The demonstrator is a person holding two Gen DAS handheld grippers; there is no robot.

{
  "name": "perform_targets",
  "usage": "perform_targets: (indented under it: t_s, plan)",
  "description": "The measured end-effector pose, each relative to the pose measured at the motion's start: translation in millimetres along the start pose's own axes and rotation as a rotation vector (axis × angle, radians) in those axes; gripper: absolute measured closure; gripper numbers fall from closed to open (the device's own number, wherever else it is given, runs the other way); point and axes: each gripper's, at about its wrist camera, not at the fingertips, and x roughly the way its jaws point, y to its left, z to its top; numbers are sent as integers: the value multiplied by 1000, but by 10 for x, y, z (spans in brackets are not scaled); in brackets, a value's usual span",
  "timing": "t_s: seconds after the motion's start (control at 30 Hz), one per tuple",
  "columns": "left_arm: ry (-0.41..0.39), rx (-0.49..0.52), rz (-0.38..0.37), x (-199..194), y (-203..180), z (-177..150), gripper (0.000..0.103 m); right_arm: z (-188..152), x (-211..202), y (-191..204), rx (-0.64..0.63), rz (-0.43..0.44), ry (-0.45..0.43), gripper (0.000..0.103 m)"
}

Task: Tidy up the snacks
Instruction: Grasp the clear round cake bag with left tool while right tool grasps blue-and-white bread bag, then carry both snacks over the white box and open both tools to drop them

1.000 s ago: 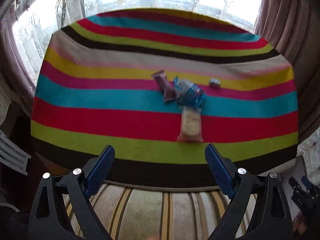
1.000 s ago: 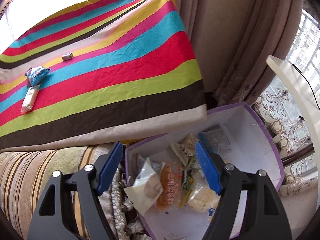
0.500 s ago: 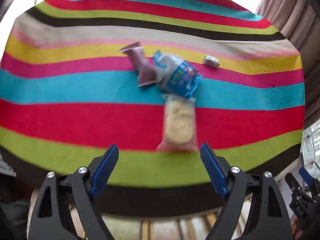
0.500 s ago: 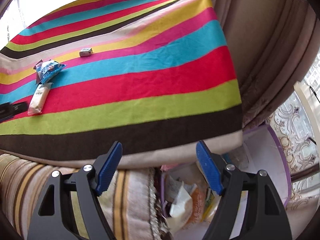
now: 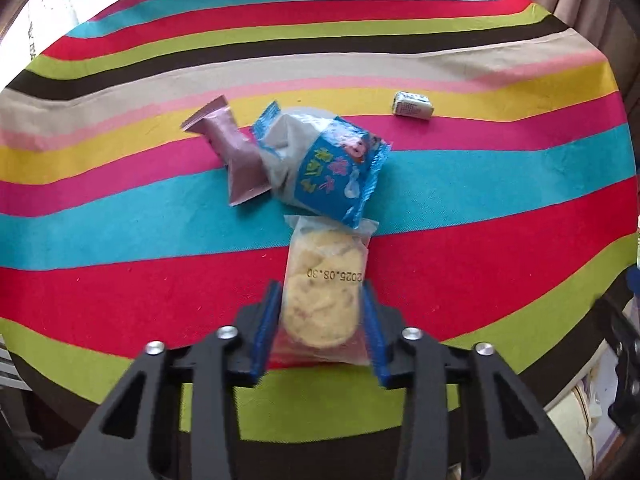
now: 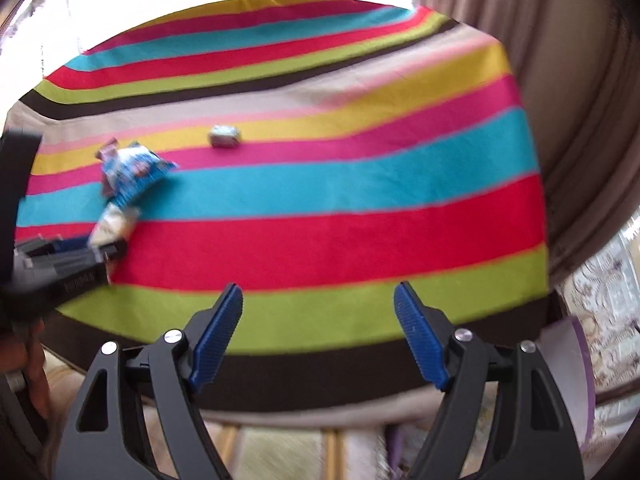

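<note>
Left wrist view: the left gripper (image 5: 320,320) has just been closing, and its blue ribbed pads (image 5: 266,328) now sit against both long edges of the clear cracker packet with a red end (image 5: 320,292), which lies on the red band of the striped cloth-covered table (image 5: 120,288). Just beyond the cracker packet, overlapping its far end, lies the crumpled blue-and-white snack bag (image 5: 328,164). To the left of that bag and tucked partly under it is the mauve foil sachet (image 5: 236,156). Beyond the cracker packet and to its right, well apart on the yellow and pink bands, sits the small silver wrapped sweet (image 5: 413,105).

Right wrist view: blurred. The right gripper (image 6: 318,334) hangs over the near edge of the table with its fingers spread wide and nothing between them. Far left of it, the left gripper (image 6: 104,250) meets the cracker packet (image 6: 112,224), with the blue bag (image 6: 136,172) beyond. A purple-rimmed white box (image 6: 576,360) shows at the right edge.
</note>
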Motion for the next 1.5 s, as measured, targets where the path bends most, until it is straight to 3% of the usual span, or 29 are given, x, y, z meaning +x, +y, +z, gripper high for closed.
perform_targets:
  t_s: [0.17,0.33,0.43,0.57,0.73,0.8,0.97,1.13,1.3,1.5]
  plan:
    - [18,-63,-14,-78,230,-100,68,357,144,369,-78,86,-24,21]
    - [11,-149,-22,-170,520,-189,69,704,337,903,-238,164,-56,14]
    - [-25,-196,-9,-328,691,-197,69,808,483,1219,-352,190,-50,13]
    - [-131,-281,34,-734,1004,-124,69,908,642,1514,-453,195,-50,13]
    - [-251,-331,85,-1215,1342,15,69,990,820,1685,-475,189,-21,12]
    - [-262,-334,90,-1260,1385,24,69,985,896,1747,-488,194,-4,12]
    - [-211,-348,62,-1043,1428,-62,69,967,1060,1835,-490,223,31,12]
    - [-164,-341,36,-778,1289,-159,69,947,1087,1769,-432,282,52,32]
    - [-130,-327,20,-593,1125,-302,69,830,978,1704,-397,258,26,44]
    - [-115,-321,25,-568,1014,-419,69,587,803,1539,-322,213,10,47]
